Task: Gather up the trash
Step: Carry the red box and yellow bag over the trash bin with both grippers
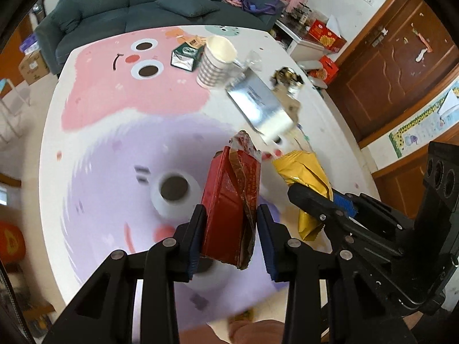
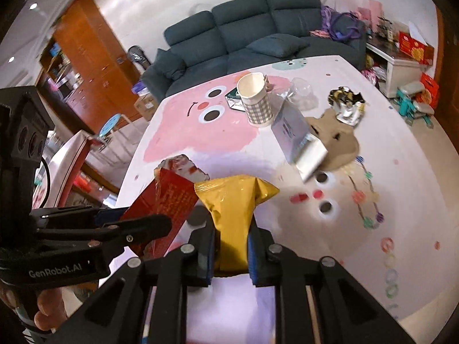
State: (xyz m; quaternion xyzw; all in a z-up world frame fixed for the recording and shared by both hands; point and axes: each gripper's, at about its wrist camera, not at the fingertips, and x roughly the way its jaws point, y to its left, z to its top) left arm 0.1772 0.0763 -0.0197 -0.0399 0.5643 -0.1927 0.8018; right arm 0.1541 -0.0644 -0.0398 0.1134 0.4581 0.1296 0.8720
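Red carton [image 1: 232, 209] and yellow bag [image 2: 232, 223] sit clamped between jaws.

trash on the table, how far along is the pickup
Nothing visibly binned yet. In hand: the left gripper clamps a red carton, and the right gripper clamps a yellow packet. Left on the table: checked paper cup, silver box, green packet, crumpled foil wrapper.
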